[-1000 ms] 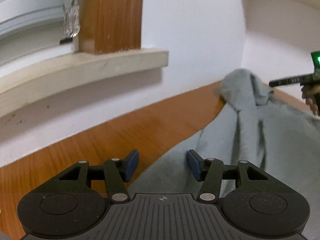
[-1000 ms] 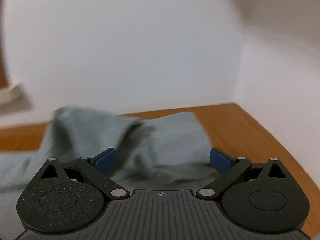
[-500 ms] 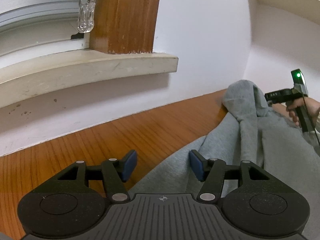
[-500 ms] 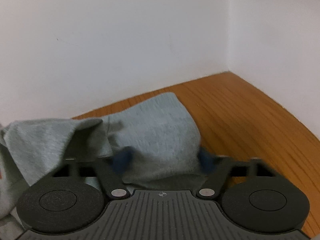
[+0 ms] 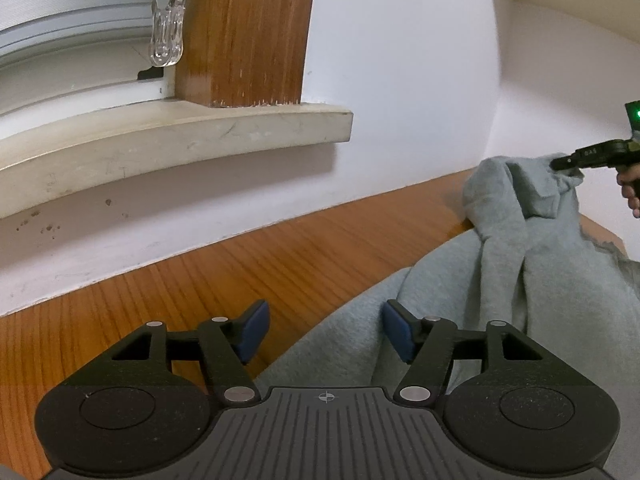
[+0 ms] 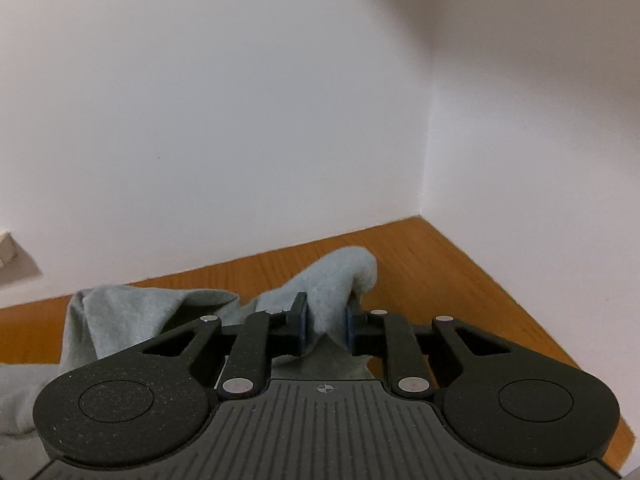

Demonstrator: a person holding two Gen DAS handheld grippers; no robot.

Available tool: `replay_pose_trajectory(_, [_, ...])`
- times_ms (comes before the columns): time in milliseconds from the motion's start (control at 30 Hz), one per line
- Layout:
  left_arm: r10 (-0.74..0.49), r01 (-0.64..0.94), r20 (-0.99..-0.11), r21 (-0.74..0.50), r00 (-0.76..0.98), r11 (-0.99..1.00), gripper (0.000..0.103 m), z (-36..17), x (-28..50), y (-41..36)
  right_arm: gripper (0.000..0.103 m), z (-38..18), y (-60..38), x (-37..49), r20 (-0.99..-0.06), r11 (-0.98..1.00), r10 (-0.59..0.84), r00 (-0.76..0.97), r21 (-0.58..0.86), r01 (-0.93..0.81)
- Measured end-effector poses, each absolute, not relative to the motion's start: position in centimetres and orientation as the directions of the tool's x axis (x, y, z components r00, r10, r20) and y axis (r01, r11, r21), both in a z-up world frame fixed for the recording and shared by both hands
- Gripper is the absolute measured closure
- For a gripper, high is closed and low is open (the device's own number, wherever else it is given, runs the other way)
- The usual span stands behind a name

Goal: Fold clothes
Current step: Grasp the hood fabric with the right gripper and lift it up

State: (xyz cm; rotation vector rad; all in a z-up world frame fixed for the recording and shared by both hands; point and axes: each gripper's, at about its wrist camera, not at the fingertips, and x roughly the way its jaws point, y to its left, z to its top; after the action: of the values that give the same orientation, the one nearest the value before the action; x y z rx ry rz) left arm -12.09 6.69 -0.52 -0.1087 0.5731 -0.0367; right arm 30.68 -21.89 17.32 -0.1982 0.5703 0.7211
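No legible text or labels anywhere.

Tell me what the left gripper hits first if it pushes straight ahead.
Probably the grey garment edge lying under the opening left gripper, or the bare wooden table beside it; depth is unclear.

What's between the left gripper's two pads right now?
In the left wrist view, the left gripper has its jaws opening: the grey garment's edge and bare wooden tabletop lie between, neither pad pressing on cloth.

The right tongs [image 6: 325,322], wide apart before, are closing on the grey garment [image 6: 340,276].
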Motion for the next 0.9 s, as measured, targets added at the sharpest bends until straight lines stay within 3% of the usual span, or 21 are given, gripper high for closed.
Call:
replay_pose_trajectory(133, [-0.061,0.002,-0.539,-0.11,0.84,0.994,0.036,-0.6,-12.0,6.7,0.084,16.2,-21.1,31.0,-0.553,0.765,0.548,0.628,0.028,-0.643])
replay_pose_trajectory(333, [-0.061,0.004,-0.545,-0.106,0.836,0.994,0.036,-0.7,-11.9,6.5,0.08,14.4,-19.1,31.9,-0.619,0.744,0.528,0.581,0.009,-0.668])
replay_pose_trajectory(433, [-0.06,0.004,-0.55,-0.102,0.833,0.995,0.036,-0.7,-11.8,6.5,0.047,13.4,-18.6,33.0,-0.641,0.754,0.508,0.575,0.008,-0.657])
replay_pose_trajectory(500, [-0.058,0.002,-0.552,-0.101,0.832,0.995,0.035,-0.8,-11.8,6.5,0.039,12.4,-18.4,34.0,-0.669,0.767,0.482,0.566,0.011,-0.641])
replay_pose_trajectory(600, [-0.058,0.002,-0.552,-0.102,0.832,0.995,0.035,-0.8,-11.8,6.5,0.048,11.1,-17.9,35.5,-0.693,0.769,0.48,0.538,0.037,-0.639])
replay_pose_trajectory(667, [-0.057,0.001,-0.551,-0.102,0.832,0.995,0.034,-0.8,-11.8,6.5,0.075,10.6,-17.2,36.1,-0.692,0.757,0.495,0.526,0.046,-0.652])
replay_pose_trajectory(733, [-0.057,0.001,-0.551,-0.101,0.832,0.995,0.034,-0.8,-11.8,6.5,0.088,10.8,-16.5,36.3,-0.675,0.744,0.507,0.536,0.03,-0.667])
replay_pose_trajectory(900, [-0.058,0.001,-0.551,-0.103,0.833,0.995,0.033,-0.8,-11.8,6.5,0.094,12.9,-14.2,36.2,-0.597,0.713,0.557,0.577,-0.014,-0.702])
